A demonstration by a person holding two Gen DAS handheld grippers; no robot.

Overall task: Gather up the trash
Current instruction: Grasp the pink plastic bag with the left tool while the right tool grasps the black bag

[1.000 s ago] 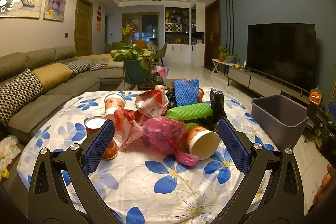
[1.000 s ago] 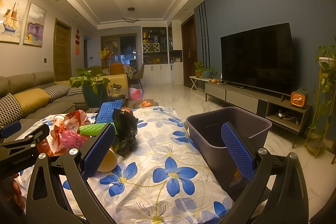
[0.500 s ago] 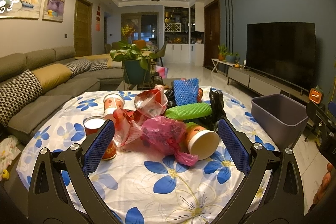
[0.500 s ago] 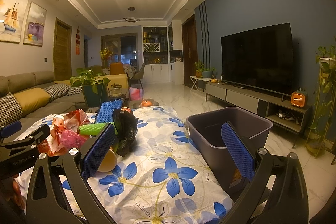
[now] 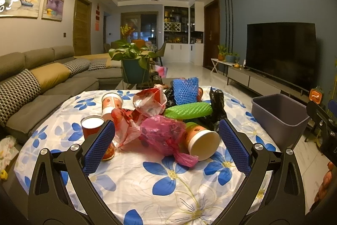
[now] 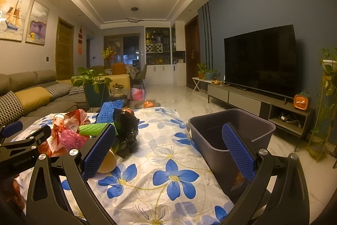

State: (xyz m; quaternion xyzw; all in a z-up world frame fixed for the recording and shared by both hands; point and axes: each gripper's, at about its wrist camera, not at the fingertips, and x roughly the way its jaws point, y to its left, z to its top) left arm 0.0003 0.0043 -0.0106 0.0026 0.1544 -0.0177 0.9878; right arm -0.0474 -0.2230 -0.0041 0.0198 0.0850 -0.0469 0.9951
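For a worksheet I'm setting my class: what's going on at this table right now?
A person holds two grippers over a flowered tablecloth strewn with trash. The left gripper is open, facing a pink plastic bag and a tipped paper cup, touching neither. The right gripper is open and empty beside the grey bin, where no trash can be seen. Nothing is picked up yet.

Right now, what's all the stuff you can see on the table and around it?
paper cups: three, red and orange, left and front of pile
pink plastic bag: one, front of pile
red plastic bag: one, middle
green foam net: one, middle
blue foam net: one, back
black bag: one, right of pile
bin: one, grey, empty, beside table's right edge
tablecloth: one, white, blue flowers
left gripper: fingers open
right gripper: fingers open
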